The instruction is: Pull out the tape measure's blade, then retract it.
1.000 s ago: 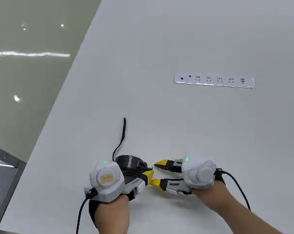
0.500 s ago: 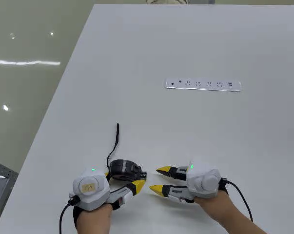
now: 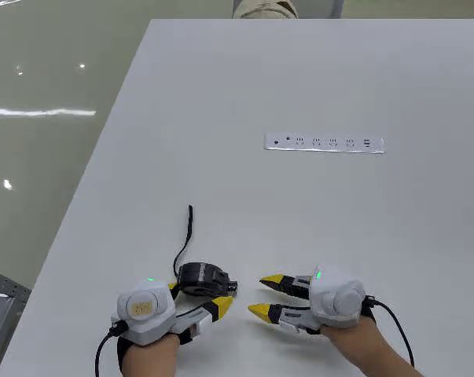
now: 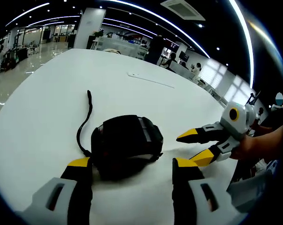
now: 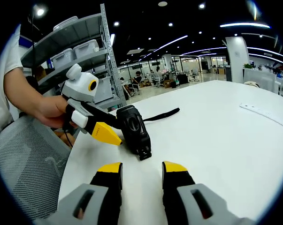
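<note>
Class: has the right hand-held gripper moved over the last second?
Yes. The right hand-held gripper has drawn back rightward from the tape measure, which kept its place below the power strip.

A broad white worktop (image 3: 299,78) stood on a glossy grey-green floor (image 3: 48,157) that mirrored the lamps above. Light strips (image 5: 237,24) crossed a dark ceiling. Grey metal shelving (image 5: 107,51) carried pale bins (image 5: 85,48), with a mesh chair (image 5: 24,159) nearby.

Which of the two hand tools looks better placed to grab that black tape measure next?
Left, probably. The left gripper is open, with the tape measure lying just ahead of its jaws, in line with the gap. The right gripper, also open, sits off to the side, apart from it.
</note>
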Motion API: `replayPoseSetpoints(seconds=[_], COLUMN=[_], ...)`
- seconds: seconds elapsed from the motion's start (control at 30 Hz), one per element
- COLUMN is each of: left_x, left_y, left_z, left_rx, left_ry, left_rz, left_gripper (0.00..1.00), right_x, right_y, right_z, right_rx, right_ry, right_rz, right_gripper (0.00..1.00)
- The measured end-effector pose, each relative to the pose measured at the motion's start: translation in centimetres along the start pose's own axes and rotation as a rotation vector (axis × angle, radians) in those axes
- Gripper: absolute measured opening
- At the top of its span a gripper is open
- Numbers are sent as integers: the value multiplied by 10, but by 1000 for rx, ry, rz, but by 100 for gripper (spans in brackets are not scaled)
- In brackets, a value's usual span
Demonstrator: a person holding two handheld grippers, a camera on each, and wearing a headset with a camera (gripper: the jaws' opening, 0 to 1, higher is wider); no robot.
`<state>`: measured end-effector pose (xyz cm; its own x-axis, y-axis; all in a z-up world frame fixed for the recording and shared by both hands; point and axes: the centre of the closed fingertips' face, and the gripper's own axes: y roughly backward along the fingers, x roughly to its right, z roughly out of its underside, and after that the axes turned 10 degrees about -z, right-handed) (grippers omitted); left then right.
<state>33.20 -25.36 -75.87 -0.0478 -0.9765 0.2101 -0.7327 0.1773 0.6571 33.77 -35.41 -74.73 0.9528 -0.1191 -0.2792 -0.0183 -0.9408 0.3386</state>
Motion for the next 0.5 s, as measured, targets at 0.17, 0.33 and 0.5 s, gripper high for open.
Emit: replayPoseSetpoints(seconds=[0.17,0.33,0.5], left_x=[-1,0,1], left_y=[2,4,8], left_z=[-3,-3,0], left_rx=[2,6,-1], left_ry=[15,0,-18], left_rz=[16,35,57], left_gripper=[67,68,69], right_x=[-1,-3,-5], right_y=[11,23,33], right_z=[5,6,9], right_rx=[17,27,34], right_ry=[-17,-30,-46], right_rz=[23,44,66], right_gripper=[33,34,35])
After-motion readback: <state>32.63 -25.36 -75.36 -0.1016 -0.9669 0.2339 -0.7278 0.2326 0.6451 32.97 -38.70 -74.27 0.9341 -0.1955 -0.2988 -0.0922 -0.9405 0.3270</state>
